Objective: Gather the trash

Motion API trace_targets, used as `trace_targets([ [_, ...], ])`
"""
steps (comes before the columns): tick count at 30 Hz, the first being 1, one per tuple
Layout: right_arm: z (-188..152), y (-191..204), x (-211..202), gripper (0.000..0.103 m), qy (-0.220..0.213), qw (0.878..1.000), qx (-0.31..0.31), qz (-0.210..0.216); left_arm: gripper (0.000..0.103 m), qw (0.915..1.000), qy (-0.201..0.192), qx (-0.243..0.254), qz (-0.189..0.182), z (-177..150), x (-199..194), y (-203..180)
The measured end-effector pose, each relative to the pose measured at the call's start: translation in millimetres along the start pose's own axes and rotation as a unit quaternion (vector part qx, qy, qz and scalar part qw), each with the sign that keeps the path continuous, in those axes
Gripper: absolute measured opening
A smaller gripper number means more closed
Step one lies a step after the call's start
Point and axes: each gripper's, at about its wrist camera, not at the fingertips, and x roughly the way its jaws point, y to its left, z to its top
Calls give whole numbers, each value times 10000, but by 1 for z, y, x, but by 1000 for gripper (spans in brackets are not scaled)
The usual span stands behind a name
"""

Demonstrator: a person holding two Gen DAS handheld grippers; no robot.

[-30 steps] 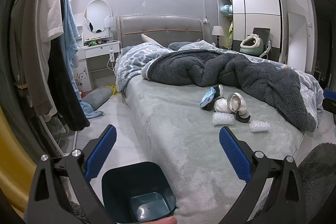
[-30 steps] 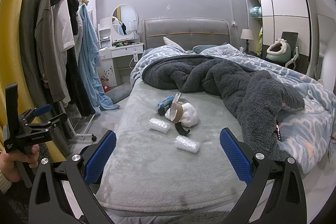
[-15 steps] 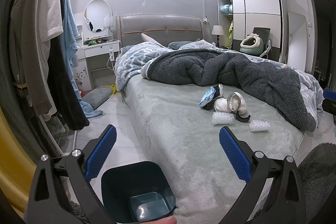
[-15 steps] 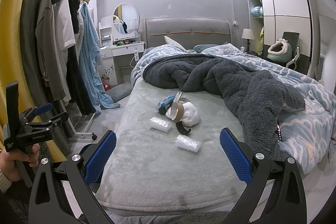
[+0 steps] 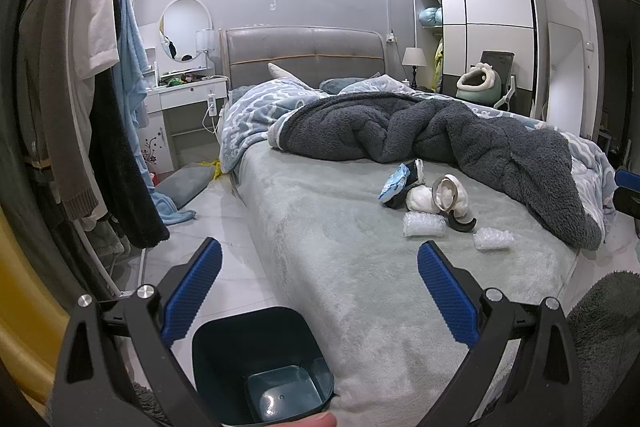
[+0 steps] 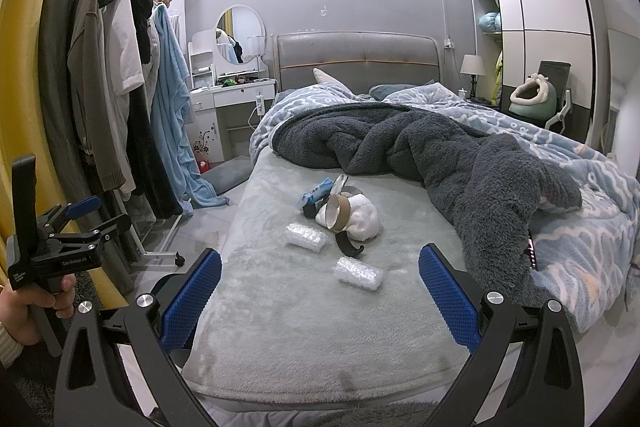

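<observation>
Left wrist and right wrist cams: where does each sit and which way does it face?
Left wrist: low by the bed's left foot corner, above the dark bin, looking up the bed toward the headboard; left gripper open, a fingertip at the bottom edge.
Right wrist: at the foot of the bed, facing the headboard; right gripper open, a hand holding the left gripper at far left.
Shared: bed, the trash pile with its cardboard roll, two bubble-wrap rolls.

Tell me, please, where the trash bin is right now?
In the left wrist view, the trash bin stands on the floor at the bottom centre, against the near corner of the bed.
</observation>
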Motion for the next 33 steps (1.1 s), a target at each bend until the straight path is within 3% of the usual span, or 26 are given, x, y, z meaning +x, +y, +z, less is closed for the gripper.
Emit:
trace_targets([
  [16, 3, 1, 0, 100, 119, 9999, 11, 8, 100, 10000, 7, 41, -35, -7, 4, -11],
  [19, 0, 0, 10, 100, 401, 9992, -7, 66, 100, 9994, 42, -7, -344, -5, 1, -11],
  [28, 4, -3, 20, 100, 610, 9981, -129, -18, 100, 9971, 140, 8, -753, -1, 7, -19],
  [33, 3, -12, 43, 100, 854, 9963, 47, -4, 99, 9966, 203, 296, -735, 2, 29, -31],
])
